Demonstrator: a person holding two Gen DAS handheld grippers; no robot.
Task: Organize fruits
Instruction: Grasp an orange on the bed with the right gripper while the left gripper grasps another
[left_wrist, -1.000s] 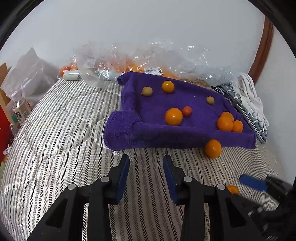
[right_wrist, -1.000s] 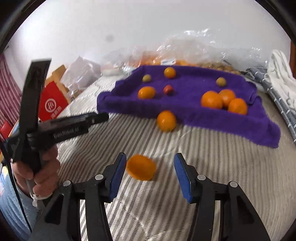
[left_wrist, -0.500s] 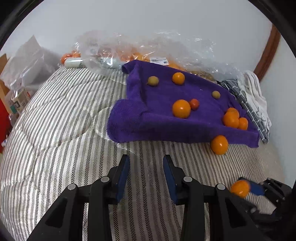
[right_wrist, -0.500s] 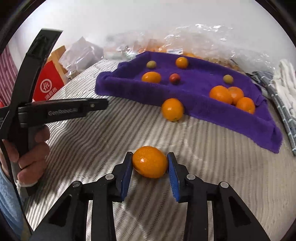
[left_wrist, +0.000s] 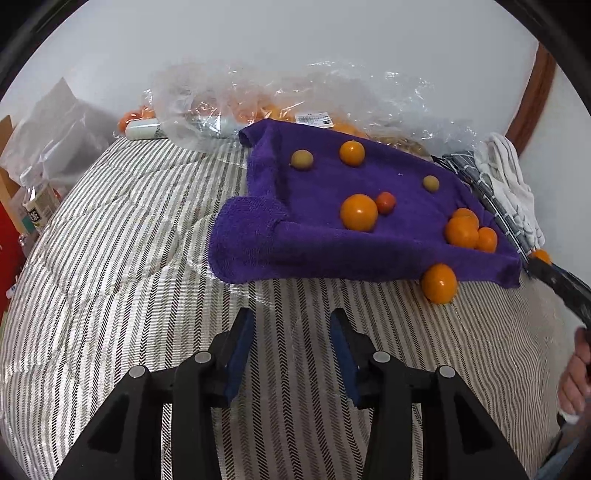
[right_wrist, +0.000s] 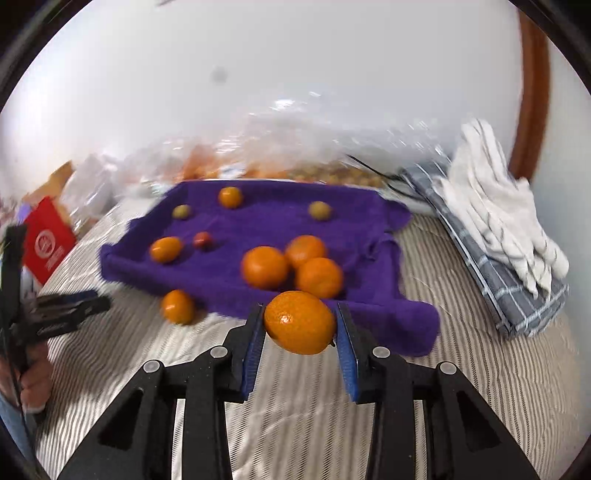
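Note:
My right gripper (right_wrist: 300, 314) is shut on an orange (right_wrist: 299, 321) and holds it in the air just in front of the purple towel's (right_wrist: 258, 218) near edge. A cluster of three oranges (right_wrist: 264, 267) lies on the towel right behind it. More small fruits are scattered over the towel (left_wrist: 332, 251), orange, red and greenish. One loose orange (left_wrist: 439, 283) rests on the striped bedspread against the towel's front edge. My left gripper (left_wrist: 291, 317) hovers over the bedspread short of the towel. Its jaws are opening with nothing between them.
Clear plastic bags (left_wrist: 277, 99) with more fruit lie behind the towel by the wall. Folded grey and white cloths (right_wrist: 498, 236) sit to the right. A red box (right_wrist: 48, 243) and a bottle (left_wrist: 37, 206) stand at the left of the bed.
My right gripper closed on the orange lying on the bedspread, lifted it and carried it forward to the towel's near edge. The left gripper's jaws have spread a little.

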